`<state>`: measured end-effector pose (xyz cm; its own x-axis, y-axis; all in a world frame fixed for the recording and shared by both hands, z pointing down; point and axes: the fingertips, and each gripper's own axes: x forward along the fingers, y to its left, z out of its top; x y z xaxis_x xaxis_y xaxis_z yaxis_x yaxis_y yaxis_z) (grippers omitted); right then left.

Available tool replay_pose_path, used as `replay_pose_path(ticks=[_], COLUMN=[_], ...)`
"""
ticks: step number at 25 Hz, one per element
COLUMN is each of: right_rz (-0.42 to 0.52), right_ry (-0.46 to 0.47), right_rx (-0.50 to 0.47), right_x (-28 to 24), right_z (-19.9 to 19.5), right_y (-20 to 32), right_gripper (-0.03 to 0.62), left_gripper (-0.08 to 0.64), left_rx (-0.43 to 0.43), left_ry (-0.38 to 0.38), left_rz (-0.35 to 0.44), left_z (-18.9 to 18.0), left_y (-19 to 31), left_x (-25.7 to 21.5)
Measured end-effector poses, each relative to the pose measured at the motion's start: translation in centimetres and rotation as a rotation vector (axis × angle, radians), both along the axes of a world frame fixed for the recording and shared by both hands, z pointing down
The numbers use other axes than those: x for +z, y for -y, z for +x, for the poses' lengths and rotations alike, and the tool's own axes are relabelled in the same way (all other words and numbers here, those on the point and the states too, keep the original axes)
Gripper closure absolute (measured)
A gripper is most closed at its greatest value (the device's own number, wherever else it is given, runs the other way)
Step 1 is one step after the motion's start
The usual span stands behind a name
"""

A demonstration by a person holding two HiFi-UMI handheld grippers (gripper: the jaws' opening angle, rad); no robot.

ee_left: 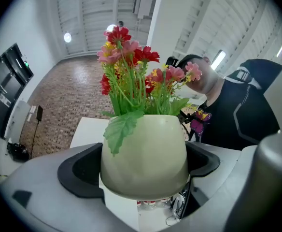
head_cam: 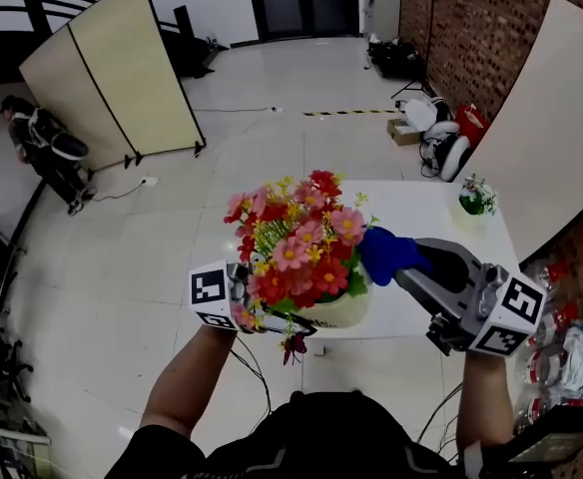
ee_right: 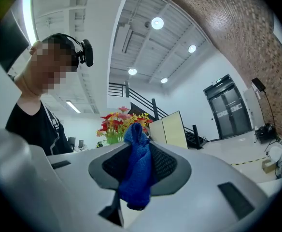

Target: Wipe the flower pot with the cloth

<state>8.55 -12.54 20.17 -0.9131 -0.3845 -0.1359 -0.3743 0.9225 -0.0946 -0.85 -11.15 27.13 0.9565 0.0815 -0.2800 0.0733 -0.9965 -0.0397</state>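
A cream flower pot filled with red, pink and yellow flowers is lifted above the white table. My left gripper is shut on the pot, one jaw on each side of it. In the head view the pot shows under the blooms, left of centre. My right gripper is shut on a blue cloth, which hangs bunched between the jaws. The cloth sits just right of the flowers, close to the pot's upper right side; whether it touches is unclear.
A second small pot with pale flowers stands at the table's far right. A folding screen and a person are on the floor far left. A curved white board leans against the brick wall.
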Motion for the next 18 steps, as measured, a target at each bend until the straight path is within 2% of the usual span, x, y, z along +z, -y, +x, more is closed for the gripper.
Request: replay_pose_path(ticks=[8, 13, 18], right_rz=[-0.012, -0.018, -0.015], right_ry=[0.033, 0.094, 0.097], right_rx=[0.060, 0.132, 0.150], right_x=[0.1, -0.4, -0.5], right_z=[1.9, 4.0, 4.6], right_y=[-1.3, -0.9, -0.8], right_gripper=[0.495, 0.495, 0.495], left_gripper=[0.038, 0.038, 0.038], left_rx=[-0.026, -0.028, -0.032], left_ry=[0.009, 0.002, 0.012], left_rz=[-0.029, -0.010, -0.007], left_z=[0.2, -0.1, -0.1], left_y=[1.5, 1.6, 1.6], left_x=[0.4, 0.4, 0.6])
